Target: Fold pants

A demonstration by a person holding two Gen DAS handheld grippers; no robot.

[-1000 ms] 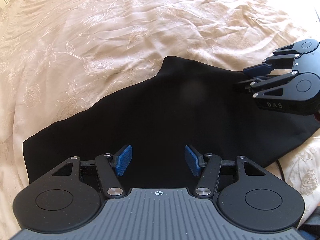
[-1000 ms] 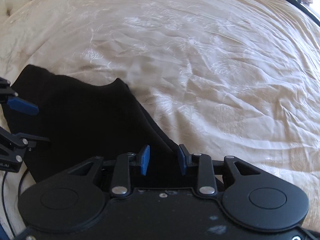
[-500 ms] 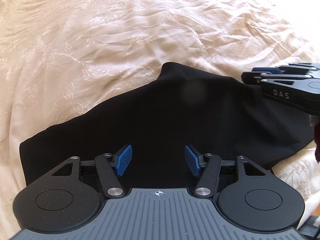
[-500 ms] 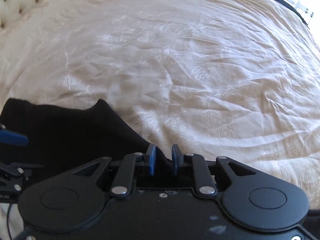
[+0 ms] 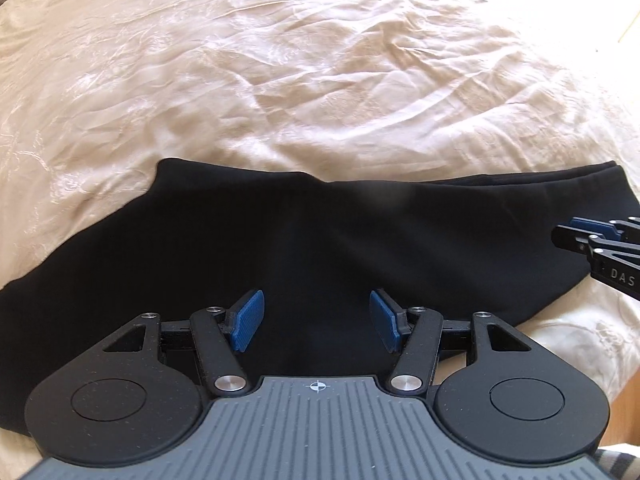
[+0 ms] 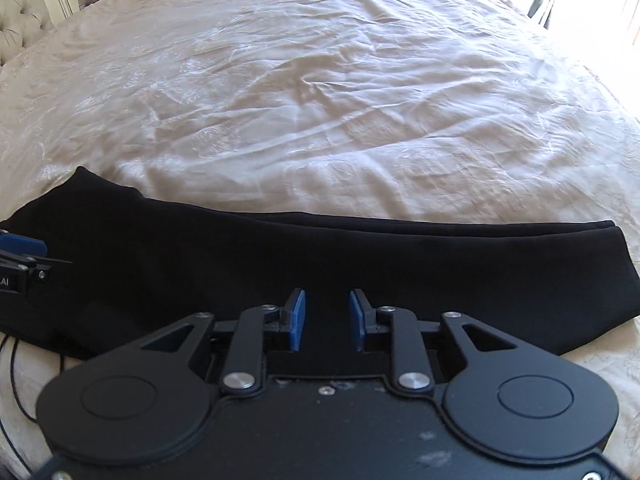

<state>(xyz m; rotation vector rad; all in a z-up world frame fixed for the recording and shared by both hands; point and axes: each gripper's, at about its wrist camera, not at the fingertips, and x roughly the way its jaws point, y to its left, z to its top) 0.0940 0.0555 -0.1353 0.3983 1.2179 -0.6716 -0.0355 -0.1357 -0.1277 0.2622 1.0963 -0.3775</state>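
Black pants [image 5: 320, 240] lie flat on the cream bedspread, folded lengthwise, one leg on the other. They stretch across the right wrist view [image 6: 280, 264], with the leg end at the right. My left gripper [image 5: 316, 320] is open and empty, low over the pants' wide part. My right gripper [image 6: 324, 318] is part open and empty, over the near edge of the legs. The right gripper also shows at the right edge of the left wrist view [image 5: 592, 236]. The left gripper shows at the left edge of the right wrist view [image 6: 24, 260].
The cream embroidered bedspread [image 6: 320, 100] spreads wide and wrinkled beyond the pants. A tufted headboard [image 6: 20, 24] and a lamp stand at the far left. A thin black cable [image 6: 16, 380] runs over the bed at the near left.
Both views have swung right, so the pants now lie straight across. The right gripper's fingers closed in half a second ago and now stand wider apart. The left gripper stays open.
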